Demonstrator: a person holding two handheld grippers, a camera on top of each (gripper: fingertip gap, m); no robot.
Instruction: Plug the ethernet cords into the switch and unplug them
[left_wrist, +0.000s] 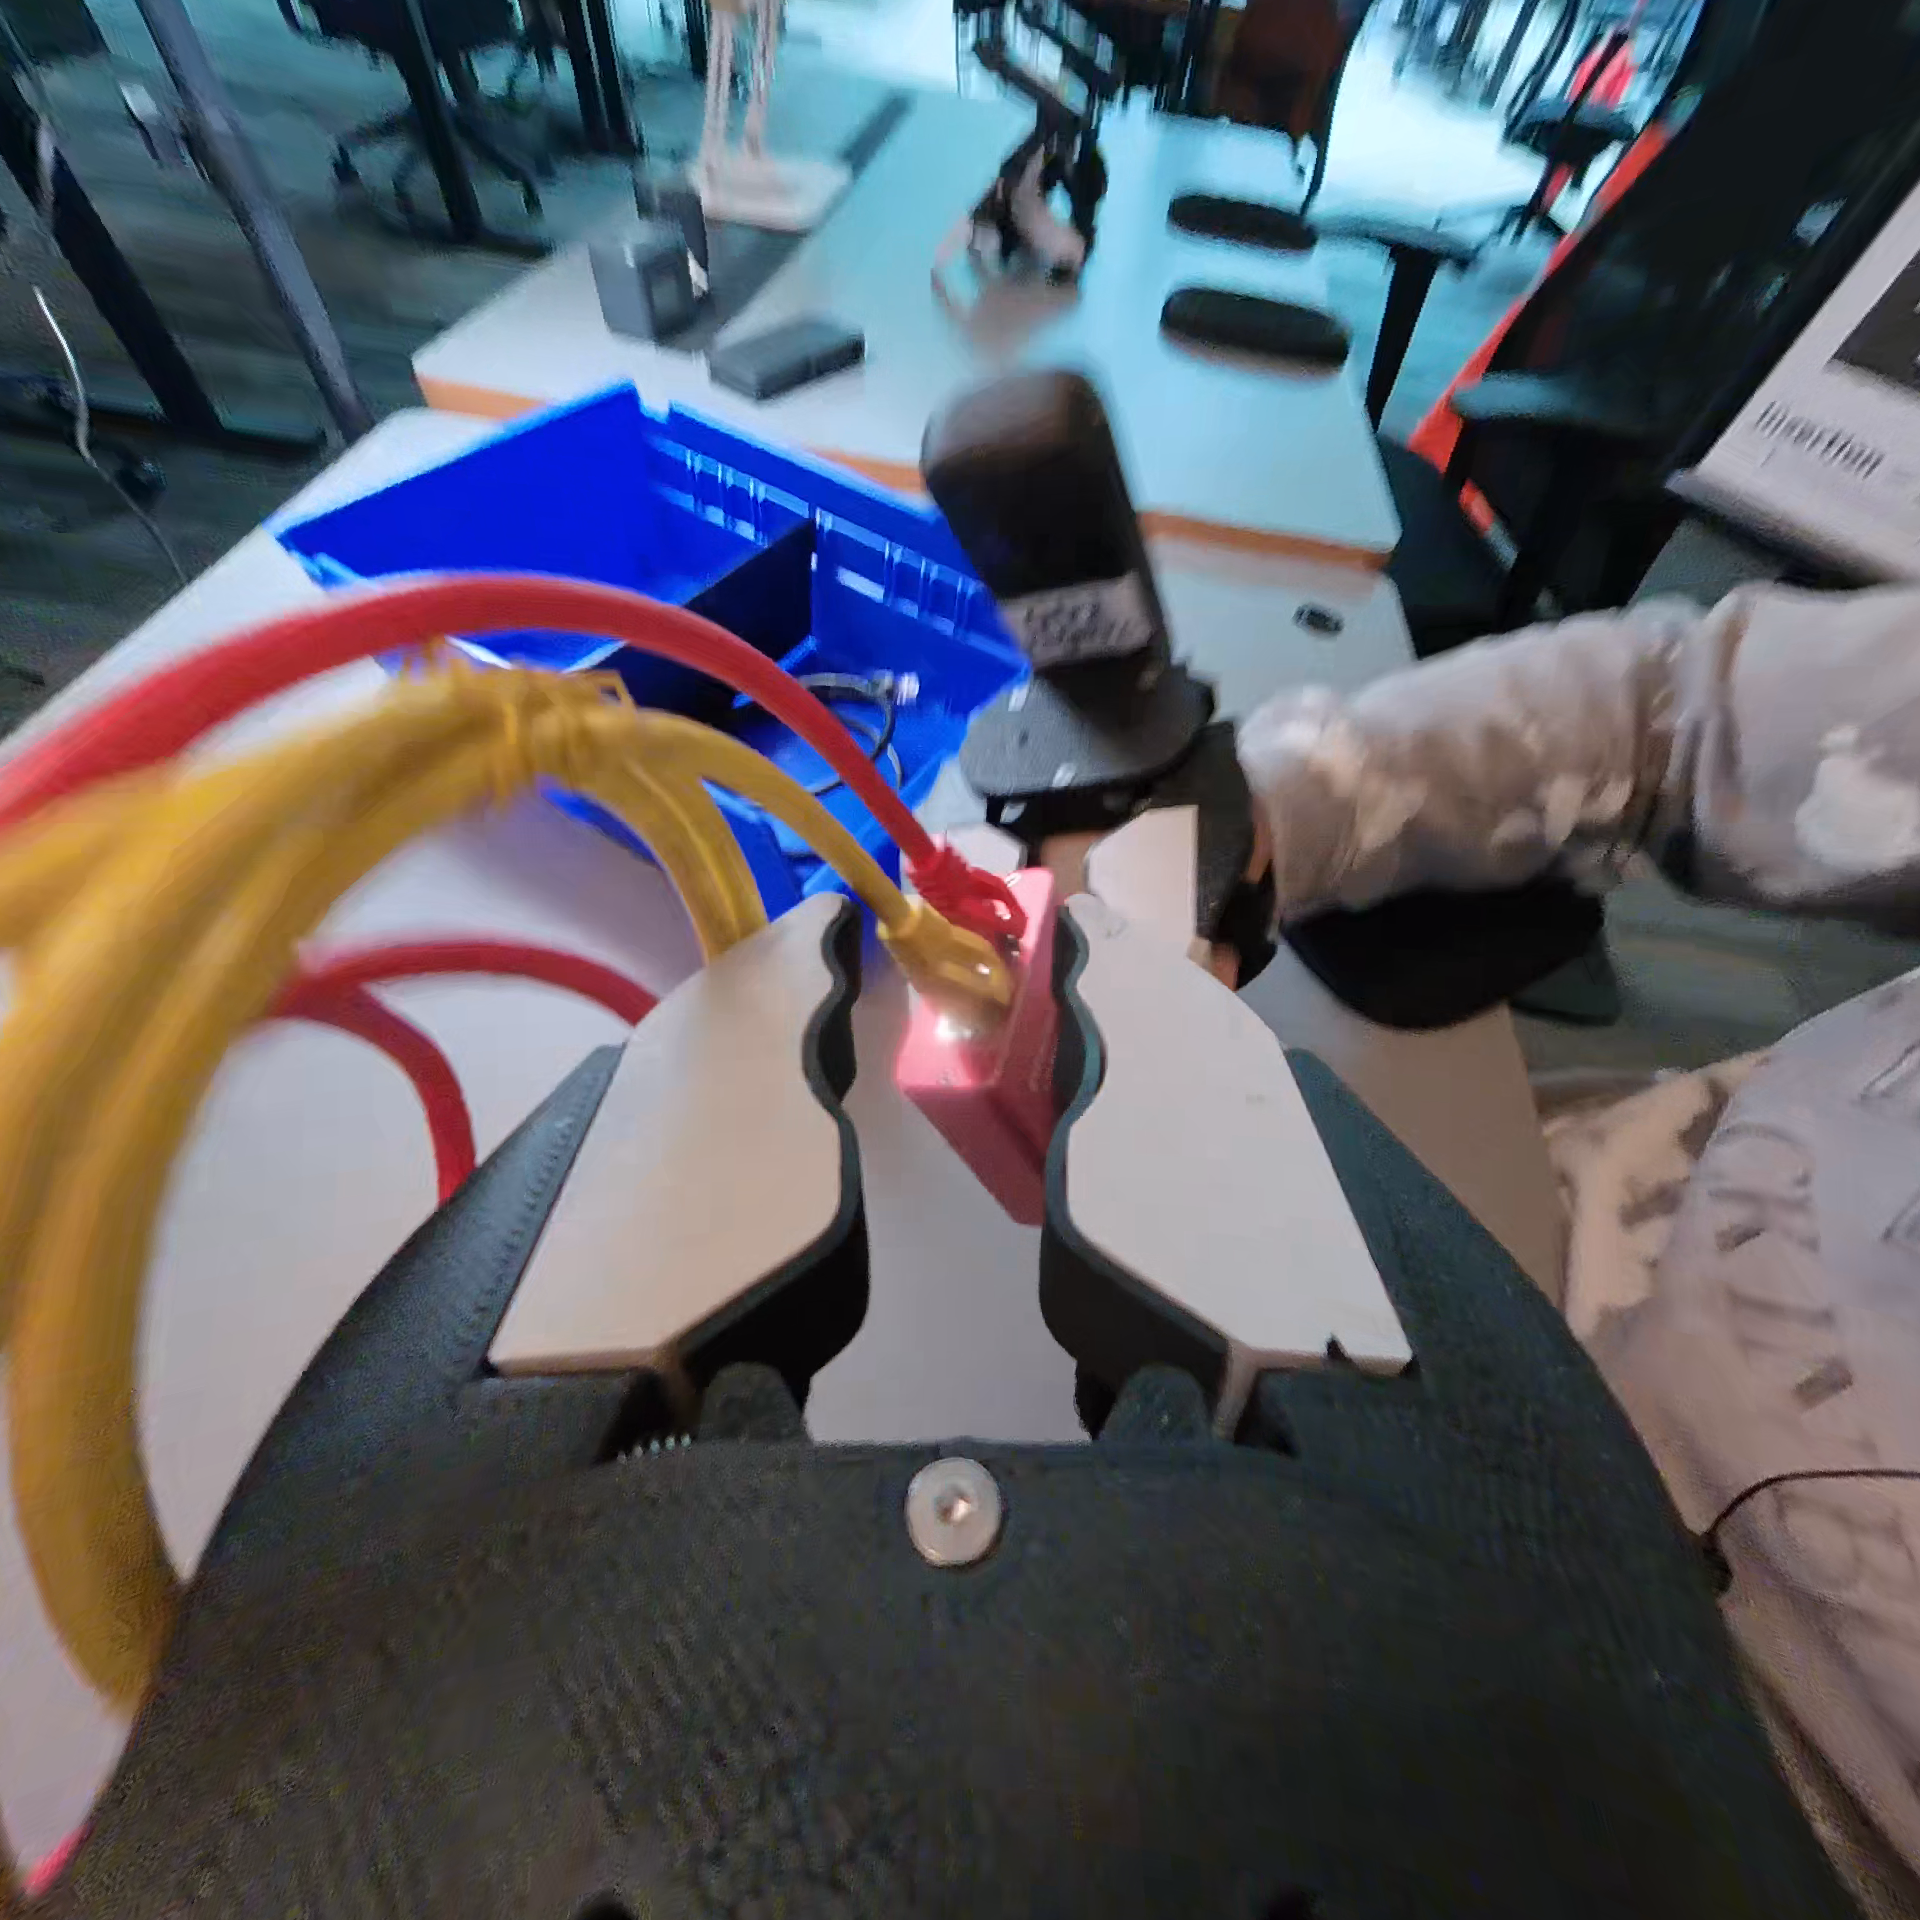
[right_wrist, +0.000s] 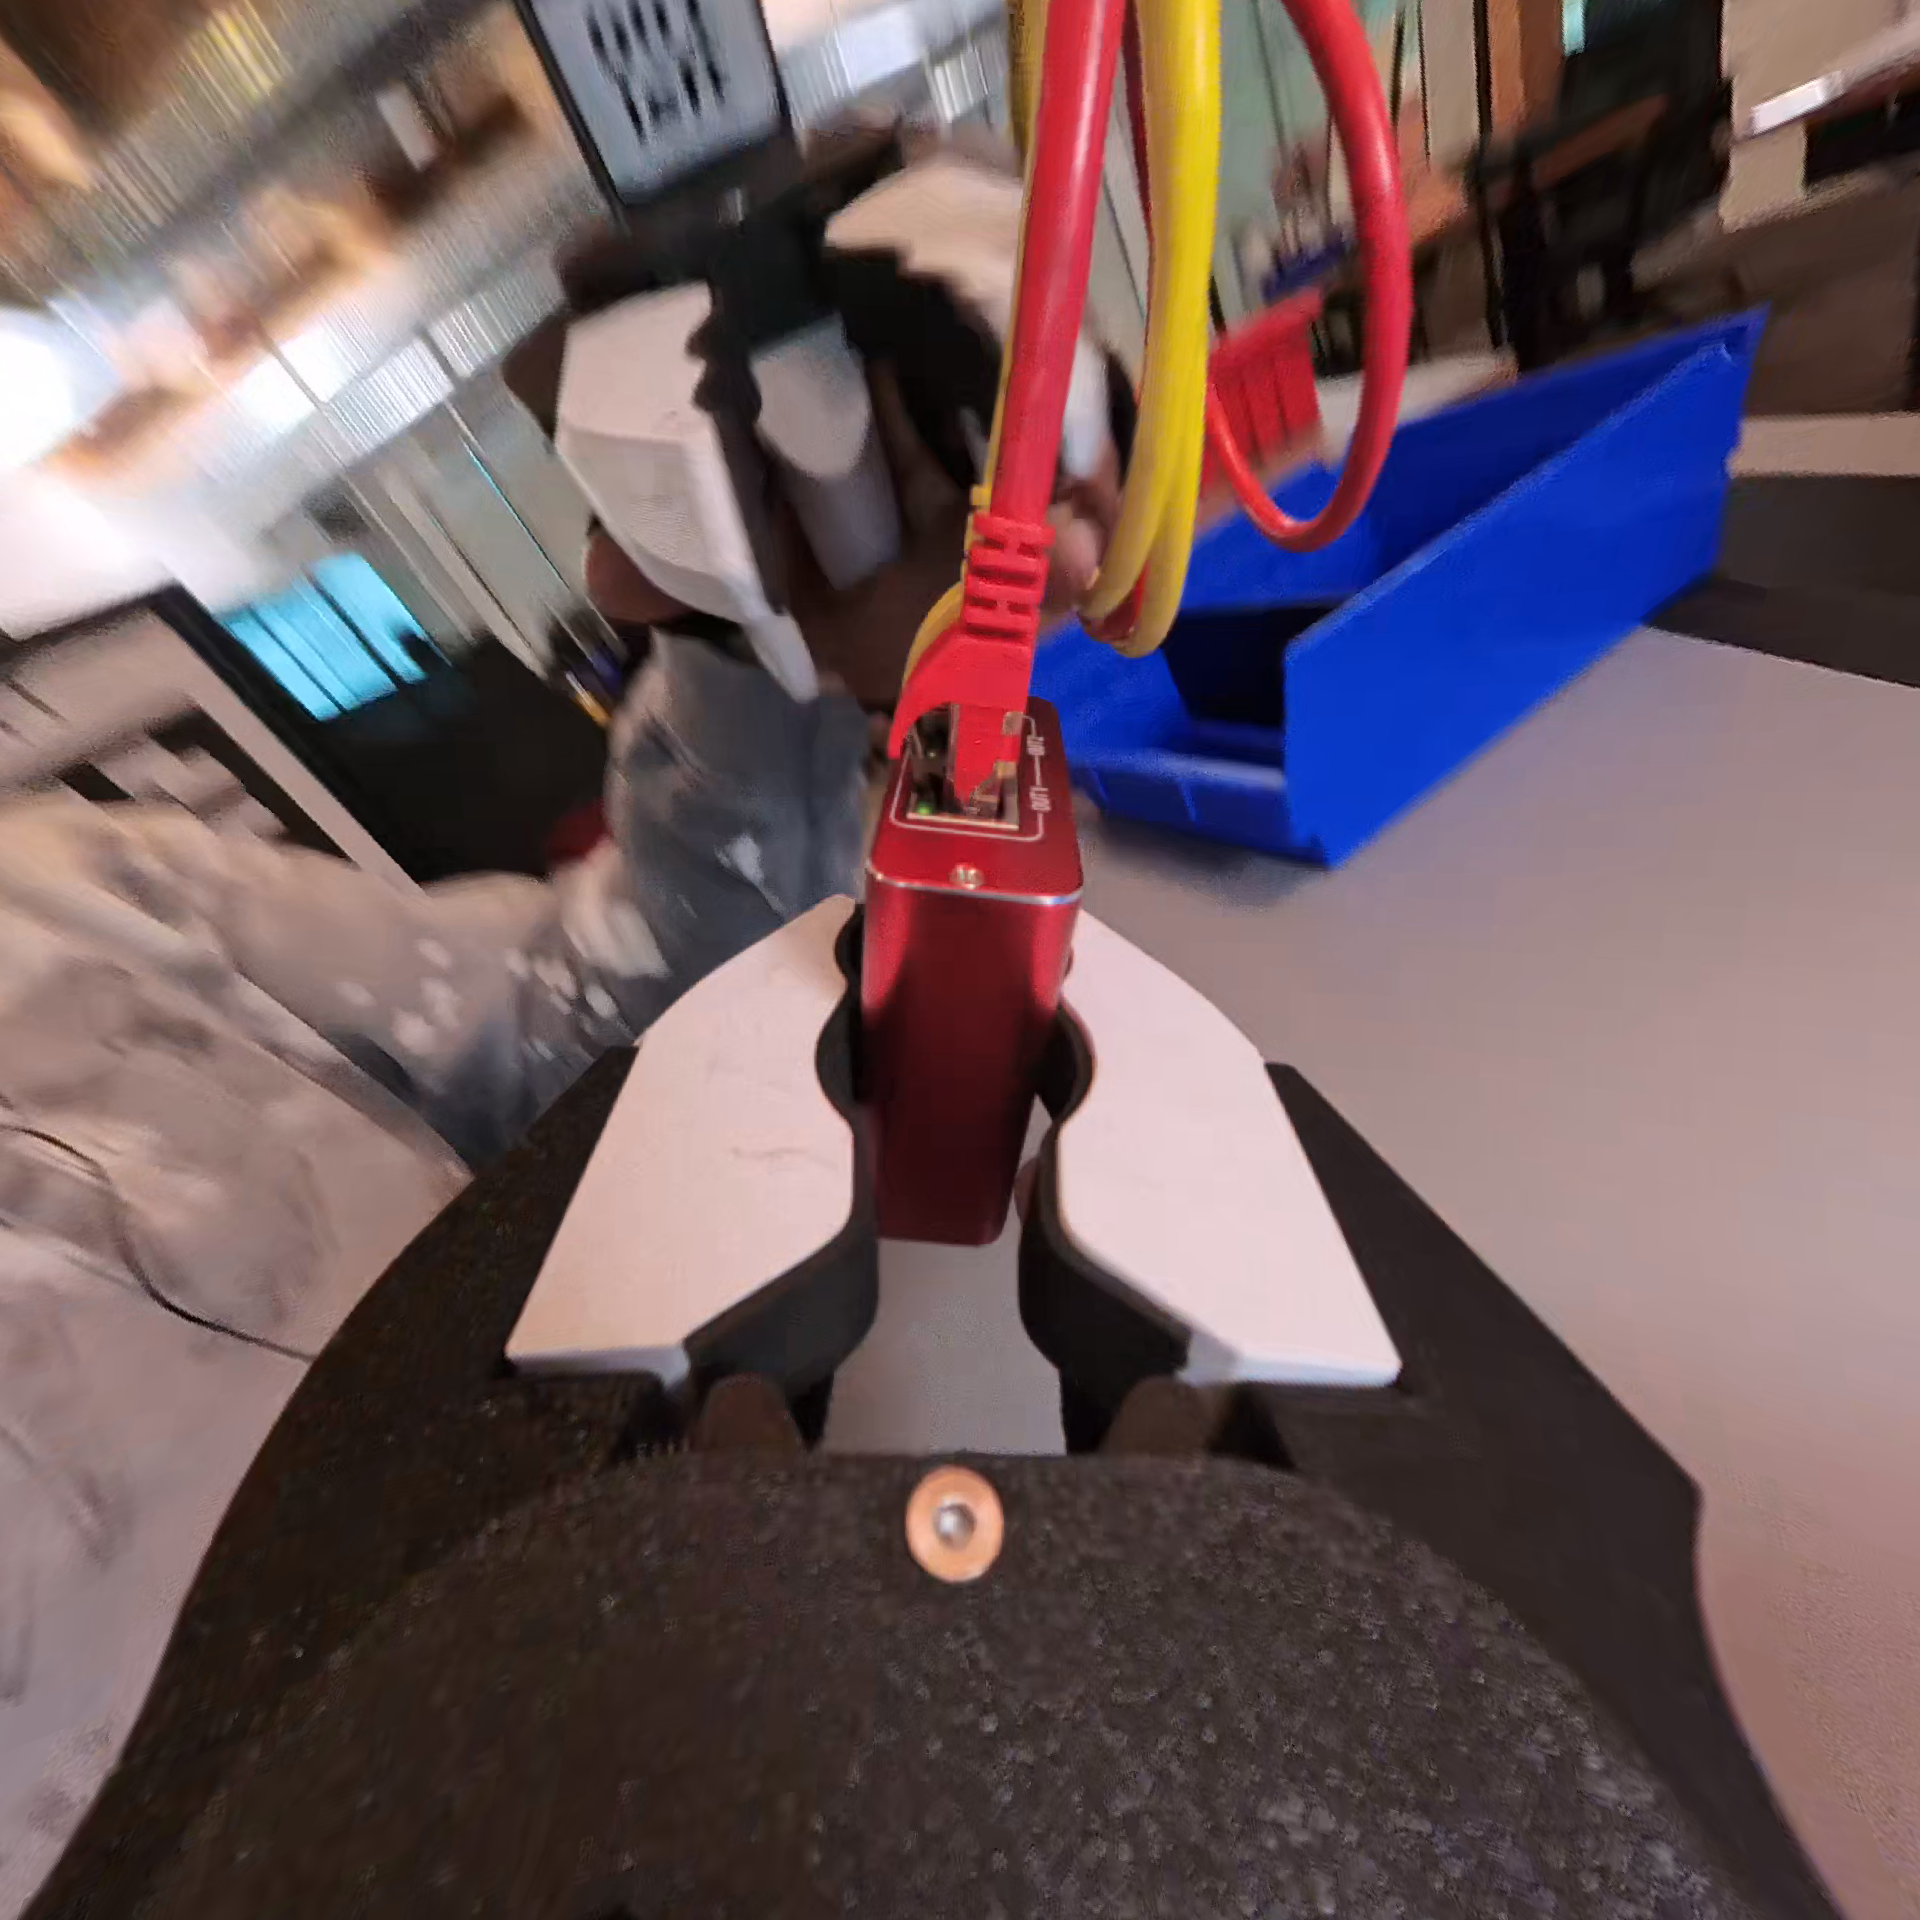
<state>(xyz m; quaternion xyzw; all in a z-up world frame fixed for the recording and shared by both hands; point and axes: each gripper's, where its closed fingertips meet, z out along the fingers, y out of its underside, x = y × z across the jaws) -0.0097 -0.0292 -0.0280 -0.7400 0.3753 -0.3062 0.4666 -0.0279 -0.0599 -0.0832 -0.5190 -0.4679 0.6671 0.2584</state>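
A small red switch is clamped upright between my right gripper's fingers, above the grey table. A red cord's plug sits in a port on its top face, and a yellow cord hangs just behind it. In the left wrist view, the switch lies between my left gripper's open fingers, close to the right one. The yellow plug and the red plug both enter the switch's end. My right gripper holds the switch from the far side.
A blue plastic bin stands on the table just behind the switch; it also shows in the right wrist view. Bundled yellow and red cord loops hang at the left. A person's pale sleeve reaches in from the right.
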